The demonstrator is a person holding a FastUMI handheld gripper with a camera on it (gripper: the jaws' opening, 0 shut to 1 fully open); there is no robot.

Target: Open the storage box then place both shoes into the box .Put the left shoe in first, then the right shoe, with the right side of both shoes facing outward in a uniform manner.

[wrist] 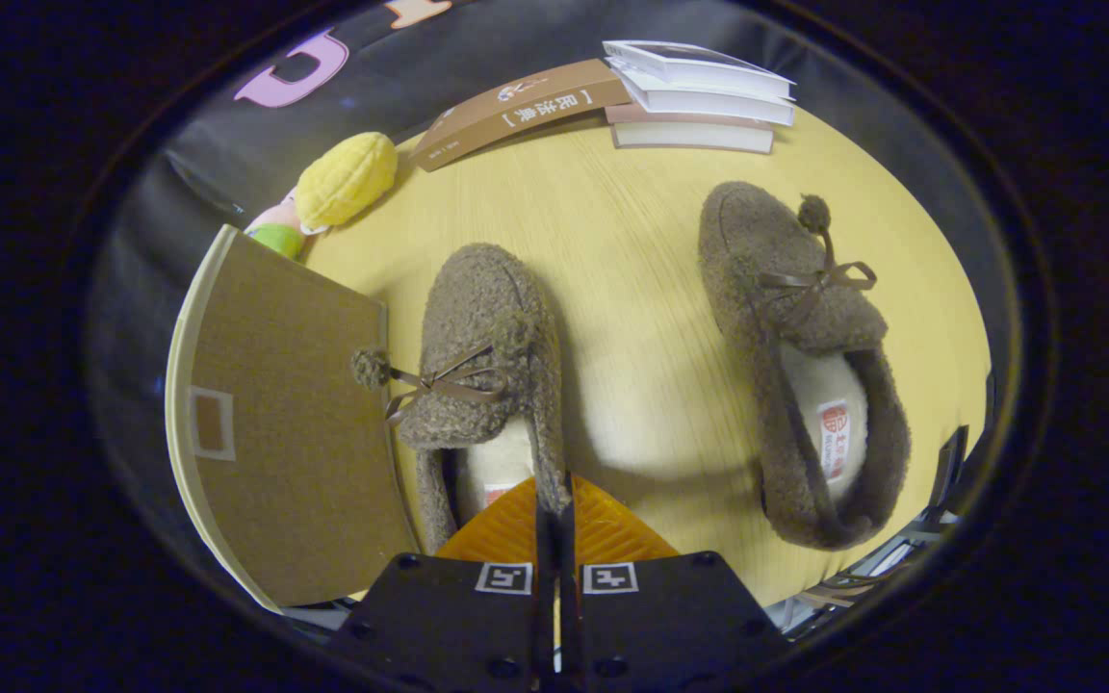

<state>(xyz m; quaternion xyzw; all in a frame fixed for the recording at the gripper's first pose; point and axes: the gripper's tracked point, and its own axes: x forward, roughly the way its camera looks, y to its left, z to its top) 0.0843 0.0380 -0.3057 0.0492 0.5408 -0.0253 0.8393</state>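
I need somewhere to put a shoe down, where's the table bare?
Bare wood lies between the two shoes and beyond their toes, short of the books. It is crowded beside the box lid and gripper, shut on the nearer shoe's rim.

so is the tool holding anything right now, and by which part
Yes. The tool is shut on the nearer shoe, pinching the side wall of its collar beside the heel opening. The other shoe lies free on the table.
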